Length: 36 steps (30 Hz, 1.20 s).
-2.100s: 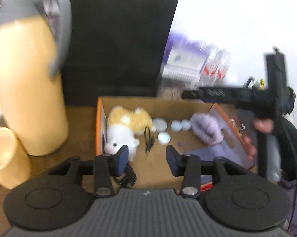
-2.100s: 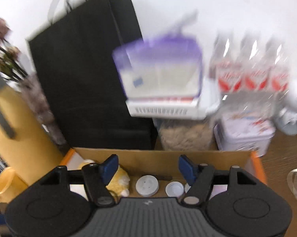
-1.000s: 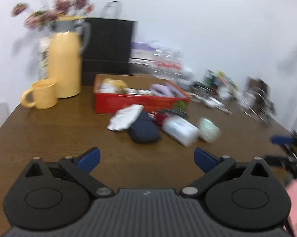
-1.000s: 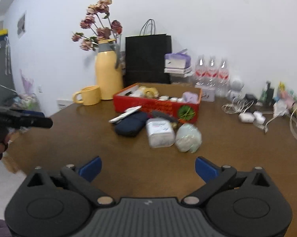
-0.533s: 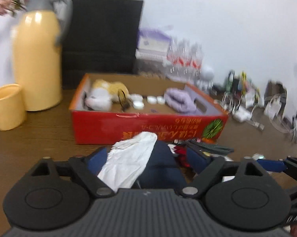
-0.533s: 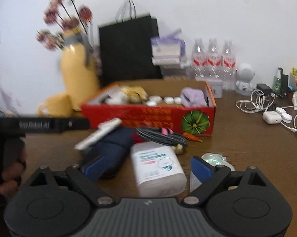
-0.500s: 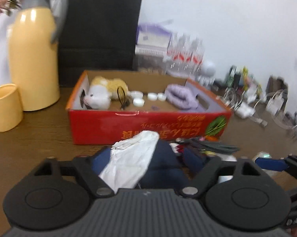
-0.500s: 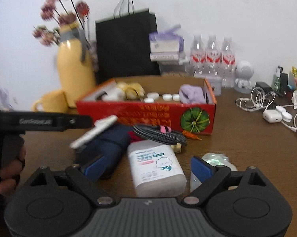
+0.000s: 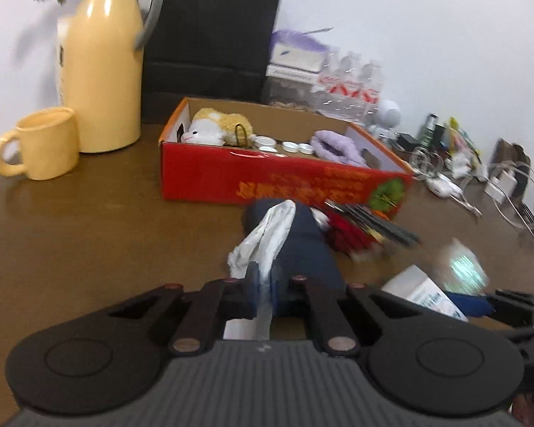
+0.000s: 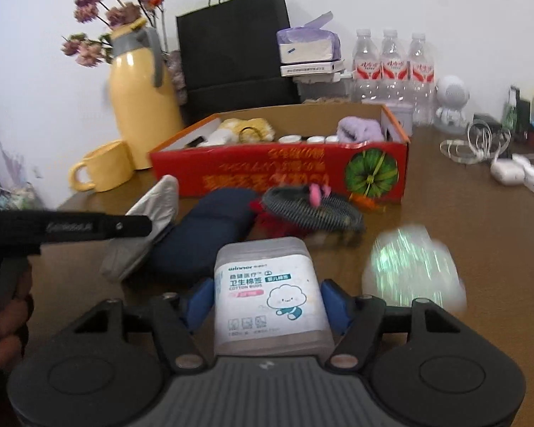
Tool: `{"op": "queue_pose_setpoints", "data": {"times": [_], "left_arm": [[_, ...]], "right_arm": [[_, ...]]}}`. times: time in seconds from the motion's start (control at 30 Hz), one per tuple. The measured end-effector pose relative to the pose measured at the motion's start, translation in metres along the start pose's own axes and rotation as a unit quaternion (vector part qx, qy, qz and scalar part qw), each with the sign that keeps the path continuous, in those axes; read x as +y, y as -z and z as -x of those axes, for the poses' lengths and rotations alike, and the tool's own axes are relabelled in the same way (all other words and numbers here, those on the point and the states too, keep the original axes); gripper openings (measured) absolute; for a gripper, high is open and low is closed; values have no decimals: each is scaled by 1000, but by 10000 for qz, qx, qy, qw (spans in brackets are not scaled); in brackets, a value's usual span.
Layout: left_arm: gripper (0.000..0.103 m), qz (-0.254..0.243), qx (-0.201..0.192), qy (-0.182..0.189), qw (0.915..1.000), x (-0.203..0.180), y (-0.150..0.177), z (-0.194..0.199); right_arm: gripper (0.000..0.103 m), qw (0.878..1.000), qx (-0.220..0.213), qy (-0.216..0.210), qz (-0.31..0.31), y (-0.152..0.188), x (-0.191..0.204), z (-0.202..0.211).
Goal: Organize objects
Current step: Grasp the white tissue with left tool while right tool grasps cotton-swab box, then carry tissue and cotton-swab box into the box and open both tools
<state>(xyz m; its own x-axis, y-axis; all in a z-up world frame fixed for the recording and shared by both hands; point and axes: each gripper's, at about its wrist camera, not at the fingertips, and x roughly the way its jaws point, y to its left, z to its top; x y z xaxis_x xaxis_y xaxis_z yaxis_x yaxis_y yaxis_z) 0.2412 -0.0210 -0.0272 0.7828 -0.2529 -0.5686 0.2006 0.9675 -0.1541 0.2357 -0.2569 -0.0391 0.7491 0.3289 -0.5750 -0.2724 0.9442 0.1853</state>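
My left gripper (image 9: pixel 263 290) is shut on a white cloth (image 9: pixel 267 235) that drapes over a dark navy pouch (image 9: pixel 302 245) in front of the red cardboard box (image 9: pixel 267 174). My right gripper (image 10: pixel 267 302) is shut on a clear cotton-bud box (image 10: pixel 267 291) with a white label, its blue pads against both sides. The red box (image 10: pixel 284 174) holds a plush toy (image 9: pixel 213 128), small white lids (image 9: pixel 288 146) and a purple cloth (image 9: pixel 334 146). The white cloth (image 10: pixel 153 224) and pouch (image 10: pixel 210 235) also show in the right wrist view, with the left gripper's handle (image 10: pixel 64 227) over them.
A coiled dark cable (image 10: pixel 309 210) and a blurred green-white ball (image 10: pixel 409 270) lie by the box. A yellow jug (image 9: pixel 100 82), yellow mug (image 9: pixel 39 142), black bag (image 10: pixel 235 53), water bottles (image 10: pixel 391 67) and cables (image 10: pixel 480 146) crowd the table's back and right.
Both grippers have closed: the left on the white cloth, the right on the cotton-bud box. Both moved forward toward the pile in front of the red box.
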Motion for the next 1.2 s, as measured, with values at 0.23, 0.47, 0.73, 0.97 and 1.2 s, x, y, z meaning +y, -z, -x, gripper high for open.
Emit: {"op": "queue_pose_setpoints", "data": {"times": [0.23,0.47,0.73,0.97,1.2], "left_arm": [[7,2,-70,259,9996,-33,48,92],[7,-33,-216,320,9992,-46,58,125],[7,-497,-610,624,9949,-26,-35,96],[7,-921,-163,241,9953,-14,-181,-25],[7,-1126,1658,-690,9773,-20,-200,-237]], "right_arm": [[65,9998,-210,17,11,47,24,81],[65,9989,-470,63,-65,68,27,133],[65,9976,-673,-160,-16,14,0,130],[65,9956,-691,-494,388,-137,-33,60],[65,9932,1103,-311,-227,-262,-77,-167]]}}
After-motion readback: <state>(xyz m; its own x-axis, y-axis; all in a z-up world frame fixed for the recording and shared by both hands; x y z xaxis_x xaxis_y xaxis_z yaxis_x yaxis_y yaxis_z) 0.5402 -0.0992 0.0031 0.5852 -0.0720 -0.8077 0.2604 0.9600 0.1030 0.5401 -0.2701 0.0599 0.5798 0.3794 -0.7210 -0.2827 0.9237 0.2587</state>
